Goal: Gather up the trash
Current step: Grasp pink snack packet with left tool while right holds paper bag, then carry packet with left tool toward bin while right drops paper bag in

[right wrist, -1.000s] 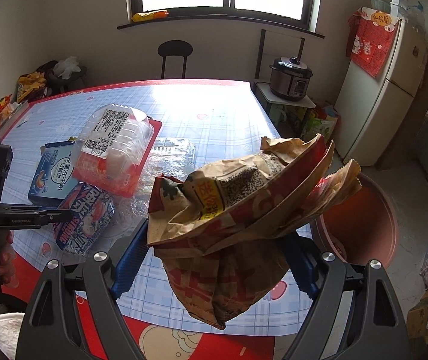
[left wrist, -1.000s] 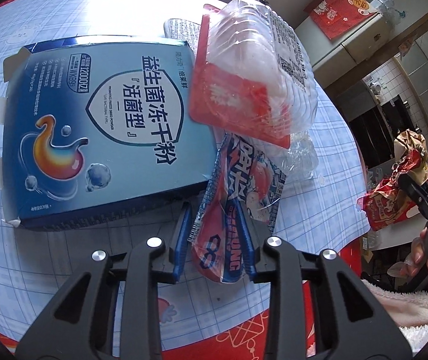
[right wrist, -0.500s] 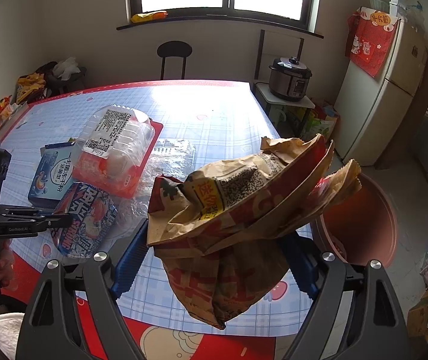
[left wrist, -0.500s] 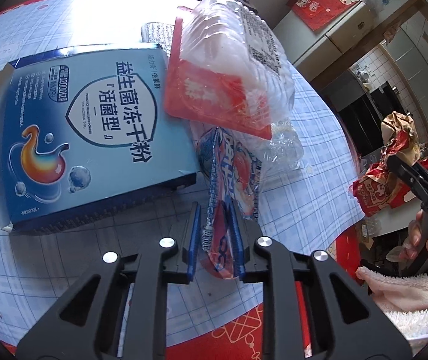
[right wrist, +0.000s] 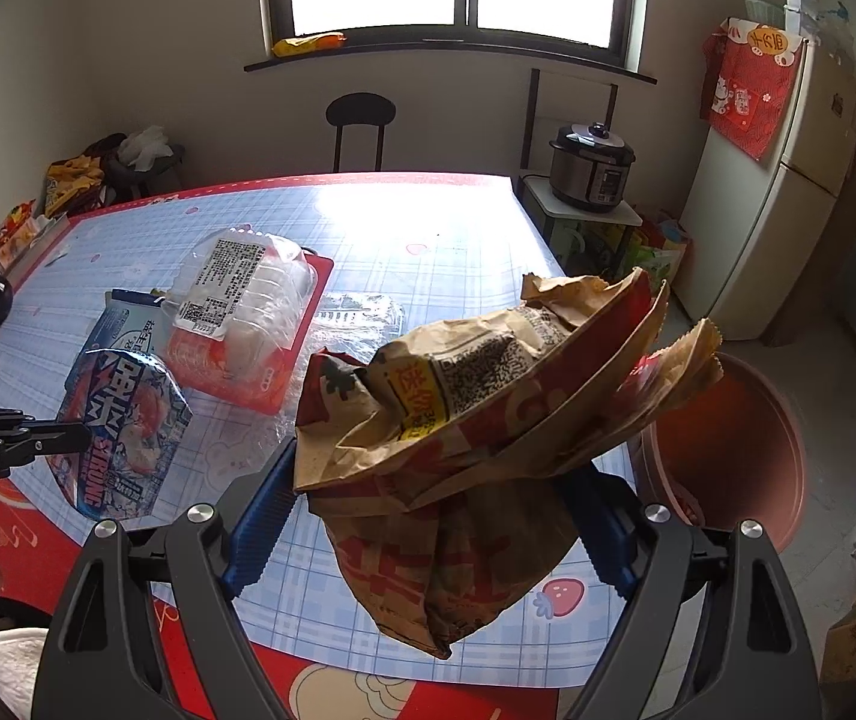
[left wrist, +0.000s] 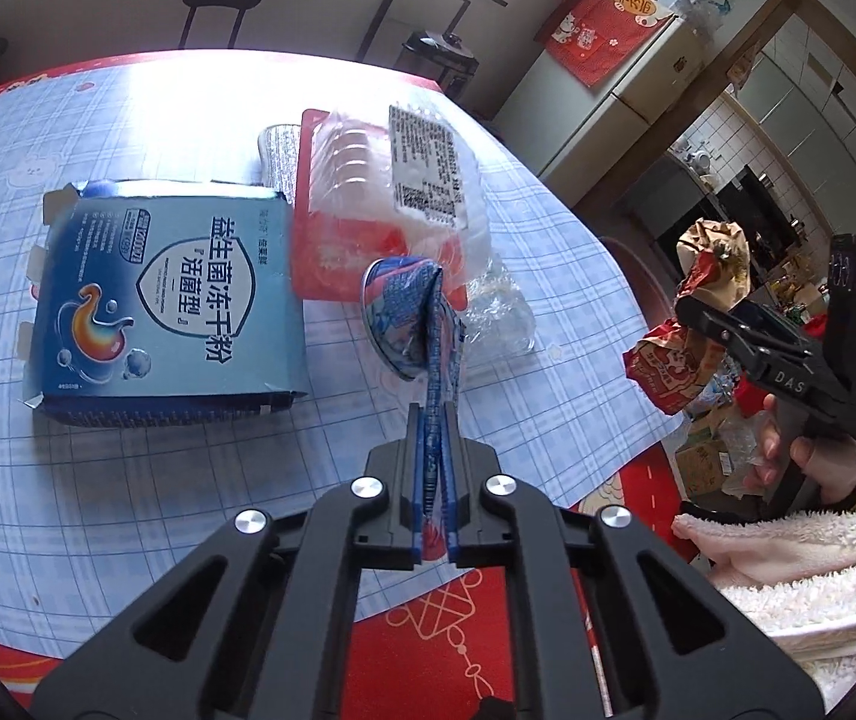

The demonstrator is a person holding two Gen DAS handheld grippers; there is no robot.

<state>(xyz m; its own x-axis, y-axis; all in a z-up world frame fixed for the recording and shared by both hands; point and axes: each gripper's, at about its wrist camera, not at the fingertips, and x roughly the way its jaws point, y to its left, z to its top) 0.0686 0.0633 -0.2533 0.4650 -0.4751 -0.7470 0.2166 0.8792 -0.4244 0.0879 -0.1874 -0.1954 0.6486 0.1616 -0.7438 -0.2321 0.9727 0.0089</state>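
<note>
My left gripper (left wrist: 433,438) is shut on a blue and red snack wrapper (left wrist: 422,324) and holds it lifted above the table; the wrapper also shows in the right wrist view (right wrist: 122,426). My right gripper (right wrist: 428,516) is shut on a crumpled brown and red paper bag (right wrist: 476,414), held above the table's near right edge; the bag also shows in the left wrist view (left wrist: 698,324). On the table lie a blue carton (left wrist: 170,300), a clear plastic clamshell on a red tray (left wrist: 392,198) and crumpled clear film (left wrist: 497,318).
A red round bin (right wrist: 728,456) stands on the floor right of the table. The blue checked tablecloth (left wrist: 128,492) has a red border. A black stool (right wrist: 361,120), a cooker on a stand (right wrist: 591,168) and a fridge (right wrist: 788,180) are behind.
My left gripper closed fully on the snack wrapper and lifted it off the table, pulling back. My right gripper holds the paper bag still.
</note>
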